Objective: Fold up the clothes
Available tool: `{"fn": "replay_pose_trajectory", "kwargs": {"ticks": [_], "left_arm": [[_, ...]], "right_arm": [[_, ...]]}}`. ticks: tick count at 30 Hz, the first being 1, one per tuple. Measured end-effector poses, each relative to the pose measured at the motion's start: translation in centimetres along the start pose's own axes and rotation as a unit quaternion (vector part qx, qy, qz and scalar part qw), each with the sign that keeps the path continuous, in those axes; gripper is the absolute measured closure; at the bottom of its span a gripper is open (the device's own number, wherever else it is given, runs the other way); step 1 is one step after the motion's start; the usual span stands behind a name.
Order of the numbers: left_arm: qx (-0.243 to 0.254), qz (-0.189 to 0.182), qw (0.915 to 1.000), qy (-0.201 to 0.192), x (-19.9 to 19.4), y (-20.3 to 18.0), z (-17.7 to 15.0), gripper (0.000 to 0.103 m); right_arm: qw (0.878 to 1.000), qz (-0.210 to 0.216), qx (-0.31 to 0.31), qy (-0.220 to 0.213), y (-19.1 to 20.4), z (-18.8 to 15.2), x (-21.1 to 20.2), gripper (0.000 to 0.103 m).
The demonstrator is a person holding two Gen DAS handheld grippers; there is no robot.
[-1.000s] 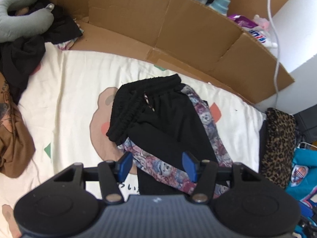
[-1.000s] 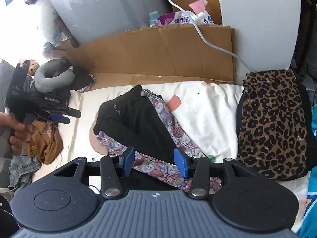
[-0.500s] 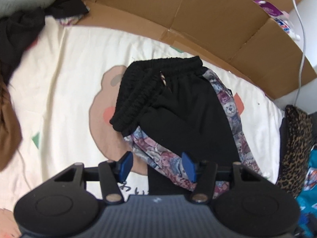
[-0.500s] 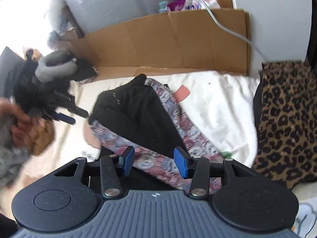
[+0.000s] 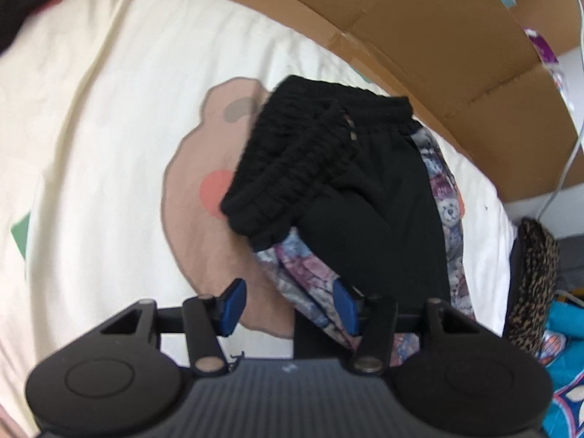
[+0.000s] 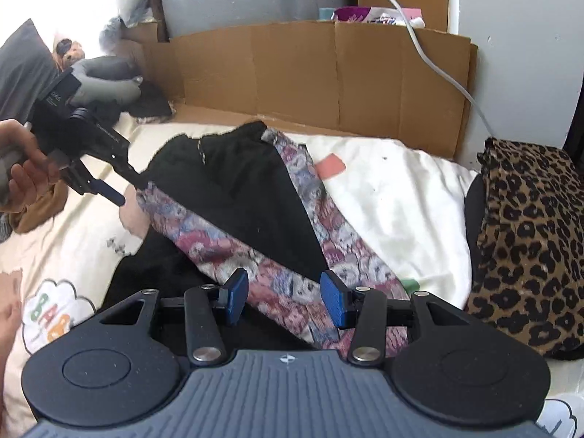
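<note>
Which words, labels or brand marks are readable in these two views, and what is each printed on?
"BAO": coloured letters in a cloud shape on the cream cartoon bedsheet.
White lettering on the black left gripper: blurred, unreadable.
Print on the purple and white packet behind the brown cardboard: unreadable.

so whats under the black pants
The black pants lie on a cream sheet, covering part of its printed bear. Anything else beneath is hidden.

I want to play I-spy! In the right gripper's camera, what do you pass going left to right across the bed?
Hand → left gripper → black trousers with teddy-print stripe → pink patch on the sheet → leopard-print cloth.
</note>
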State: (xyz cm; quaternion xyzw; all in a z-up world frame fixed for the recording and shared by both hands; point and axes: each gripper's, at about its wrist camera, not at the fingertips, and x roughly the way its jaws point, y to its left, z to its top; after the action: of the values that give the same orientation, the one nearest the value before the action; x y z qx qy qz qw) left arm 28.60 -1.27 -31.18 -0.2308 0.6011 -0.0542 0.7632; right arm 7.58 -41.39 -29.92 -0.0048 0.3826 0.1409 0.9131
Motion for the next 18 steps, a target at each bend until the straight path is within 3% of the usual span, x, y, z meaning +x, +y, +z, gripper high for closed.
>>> {"fn": "replay_pose_trajectory", "kwargs": {"ticks": [3,11,15,18], "left_arm": [[-0.025,-0.038,0.9990,0.006,0.8,1.4,-0.7,0.048],[-0.002,-0.080,0.9967,0.007,3.8,1.8,-0.9,0.048],[0.008,-0.108,0.9940,-0.017,4.6,1.8,-0.9,0.042],[0.012,-0.135,0.9900,-0.040,5.0,1.9,-1.0,0.040]], "right_arm": [[1.000,-0.010,-0.015,-0.003,-0.3,-1.1,-0.1,0.052],[0.999,-0.020,-0.023,0.040,-0.5,-4.0,1.6,0.052],[0.996,-0.062,-0.033,0.056,-0.5,-4.7,2.5,0.047],[0.995,-0.070,-0.024,0.066,-1.1,-5.1,3.1,0.047]]}}
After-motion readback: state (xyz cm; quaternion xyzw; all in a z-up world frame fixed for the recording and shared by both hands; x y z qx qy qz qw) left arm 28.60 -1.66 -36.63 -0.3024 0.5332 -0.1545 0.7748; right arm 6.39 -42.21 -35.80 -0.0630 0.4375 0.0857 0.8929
